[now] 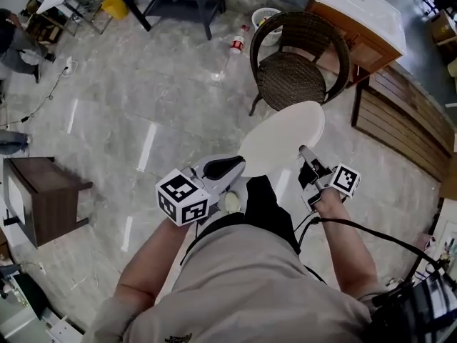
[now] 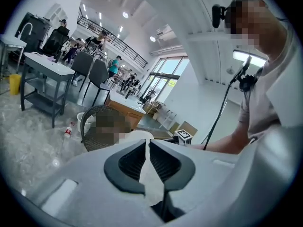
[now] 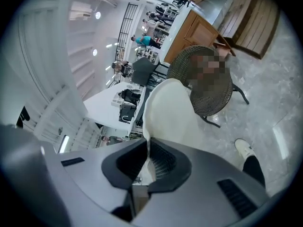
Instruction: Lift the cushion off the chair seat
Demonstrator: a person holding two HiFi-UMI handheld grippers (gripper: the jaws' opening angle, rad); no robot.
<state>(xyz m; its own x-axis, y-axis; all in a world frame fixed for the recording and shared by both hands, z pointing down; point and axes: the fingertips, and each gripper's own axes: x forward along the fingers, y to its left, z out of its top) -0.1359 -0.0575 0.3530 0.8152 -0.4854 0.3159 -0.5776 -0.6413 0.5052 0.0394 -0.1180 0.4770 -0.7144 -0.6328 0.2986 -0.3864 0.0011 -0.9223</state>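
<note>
The round cream cushion (image 1: 282, 138) hangs in the air in front of me, well clear of the dark wicker chair (image 1: 293, 77) behind it. My left gripper (image 1: 239, 164) is shut on the cushion's near left edge. My right gripper (image 1: 305, 151) is shut on its right edge. In the left gripper view the cushion (image 2: 152, 186) runs as a thin cream strip between the closed jaws of that gripper (image 2: 147, 155). In the right gripper view the cushion (image 3: 170, 115) rises broad above the gripper (image 3: 147, 157), with the chair (image 3: 210, 86) beyond it, seat bare.
A dark wooden side table (image 1: 43, 199) stands at the left. A wooden cabinet with a white top (image 1: 360, 20) and a slatted bench (image 1: 403, 116) sit to the right of the chair. A bottle (image 1: 236, 45) and a white basket (image 1: 264, 18) lie on the marble floor behind it.
</note>
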